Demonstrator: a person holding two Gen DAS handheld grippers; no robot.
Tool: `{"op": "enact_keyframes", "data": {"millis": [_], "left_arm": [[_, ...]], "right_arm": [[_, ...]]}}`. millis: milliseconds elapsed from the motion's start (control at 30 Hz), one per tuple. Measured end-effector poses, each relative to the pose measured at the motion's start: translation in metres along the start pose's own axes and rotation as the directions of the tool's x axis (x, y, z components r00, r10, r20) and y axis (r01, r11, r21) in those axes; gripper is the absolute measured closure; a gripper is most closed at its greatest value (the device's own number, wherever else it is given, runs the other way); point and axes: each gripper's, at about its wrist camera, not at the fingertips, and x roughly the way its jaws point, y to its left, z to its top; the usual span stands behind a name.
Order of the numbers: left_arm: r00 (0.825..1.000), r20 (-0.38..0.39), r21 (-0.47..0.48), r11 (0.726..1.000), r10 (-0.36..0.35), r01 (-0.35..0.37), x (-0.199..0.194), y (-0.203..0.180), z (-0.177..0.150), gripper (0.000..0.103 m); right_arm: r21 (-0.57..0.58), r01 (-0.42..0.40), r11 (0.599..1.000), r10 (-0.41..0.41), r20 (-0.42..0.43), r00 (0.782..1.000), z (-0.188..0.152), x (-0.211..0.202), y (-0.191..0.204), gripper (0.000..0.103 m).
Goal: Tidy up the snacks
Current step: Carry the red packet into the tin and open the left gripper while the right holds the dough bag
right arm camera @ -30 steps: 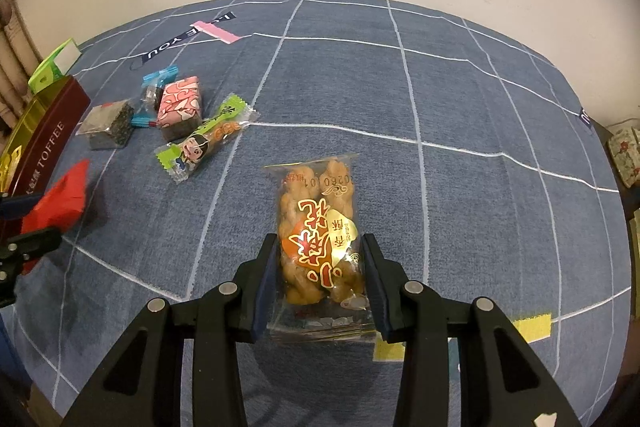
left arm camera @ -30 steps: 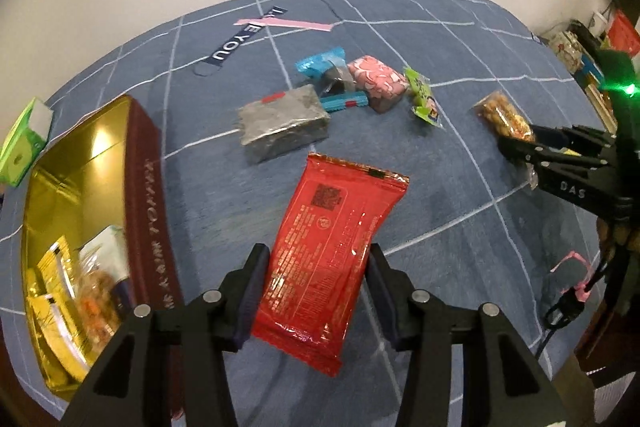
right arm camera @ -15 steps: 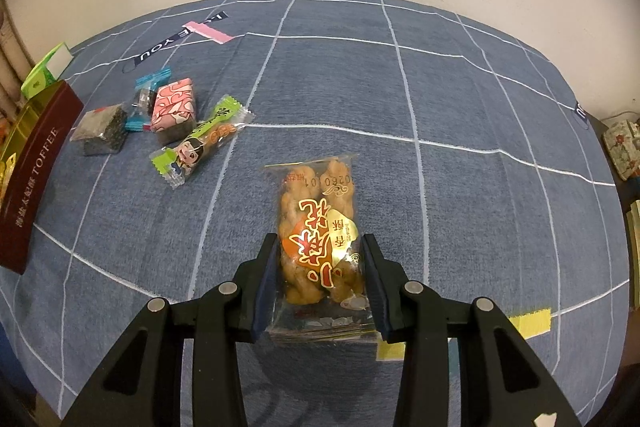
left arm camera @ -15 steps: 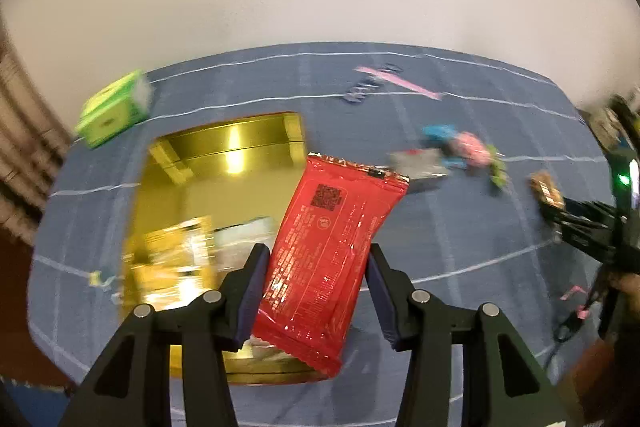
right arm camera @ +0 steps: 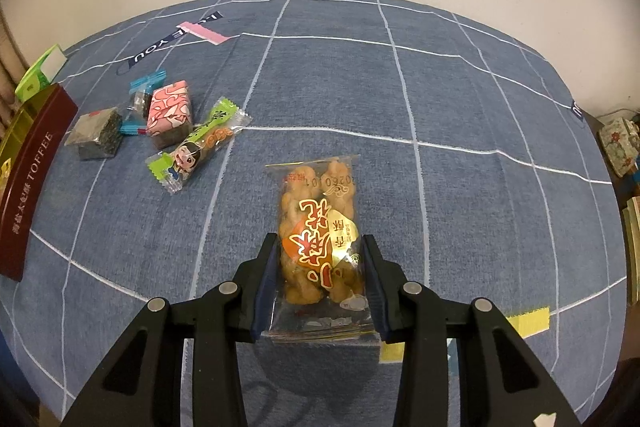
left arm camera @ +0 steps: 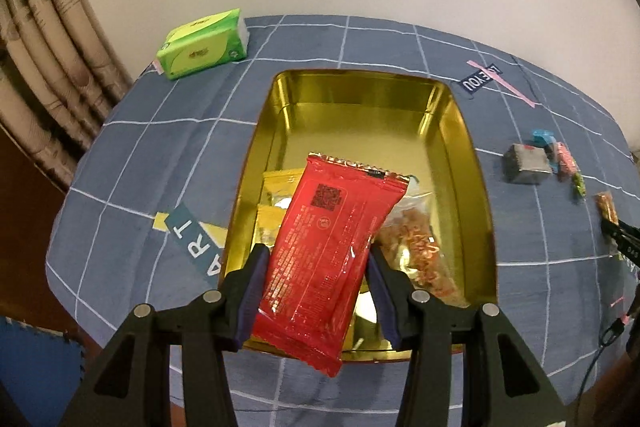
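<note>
My left gripper (left arm camera: pixel 318 269) is shut on a red foil snack packet (left arm camera: pixel 332 247) and holds it over the near half of an open gold tin (left arm camera: pixel 452 131). Inside the tin lie yellow sachets (left arm camera: pixel 276 191) and a clear bag of fried twists (left arm camera: pixel 416 251). In the right wrist view, my right gripper (right arm camera: pixel 320 265) is shut on a clear bag of golden twists (right arm camera: pixel 320 227), held above the blue checked cloth (right arm camera: pixel 460 107). Left of it lie a green cartoon candy (right arm camera: pixel 196 147), a pink block (right arm camera: pixel 168 111), a blue-wrapped sweet (right arm camera: pixel 144 87) and a grey block (right arm camera: pixel 98 139).
A green tissue pack (left arm camera: pixel 202 43) lies beyond the tin near the wall. The tin's maroon side (right arm camera: pixel 32 183) stands at the left edge of the right wrist view. Curtains (left arm camera: pixel 36 75) hang at far left. Yellow tape (right arm camera: pixel 528 321) marks the cloth near my right gripper.
My left gripper has swung left with the red packet, from above the loose snacks to above the gold tin. The right gripper and its bag have stayed put.
</note>
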Motion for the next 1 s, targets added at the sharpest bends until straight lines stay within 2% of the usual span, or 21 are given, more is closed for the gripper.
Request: {"op": "enact_keyframes", "data": {"millis": [367, 567, 900, 967, 1000], "left_arm": [[0.999, 0.001, -0.008, 0.999, 0.034, -0.034, 0.017, 0.005, -0.008, 0.053], [0.999, -0.005, 0.011, 0.999, 0.039, -0.039, 0.019, 0.001, -0.01, 0.053], [1.0, -0.013, -0.021, 1.0, 0.006, -0.006, 0.014, 0.006, -0.009, 0.052], [1.0, 0.004, -0.034, 0.999, -0.014, 0.015, 0.008, 0.009, -0.008, 0.043], [1.0, 0.013, -0.039, 0.999, -0.023, 0.023, 0.004, 0.01, -0.007, 0.042]], "right_arm": [[0.038, 0.027, 0.999, -0.027, -0.008, 1.0, -0.002, -0.006, 0.007, 0.067], [0.044, 0.01, 0.999, -0.011, 0.026, 1.0, -0.001, -0.026, 0.019, 0.067], [-0.019, -0.08, 0.997, 0.082, 0.091, 0.992, 0.012, -0.066, 0.078, 0.067], [-0.039, -0.1, 0.994, 0.104, 0.099, 0.99, 0.015, -0.073, 0.094, 0.067], [-0.049, -0.111, 0.993, 0.116, 0.103, 0.988, 0.017, -0.076, 0.102, 0.067]]}}
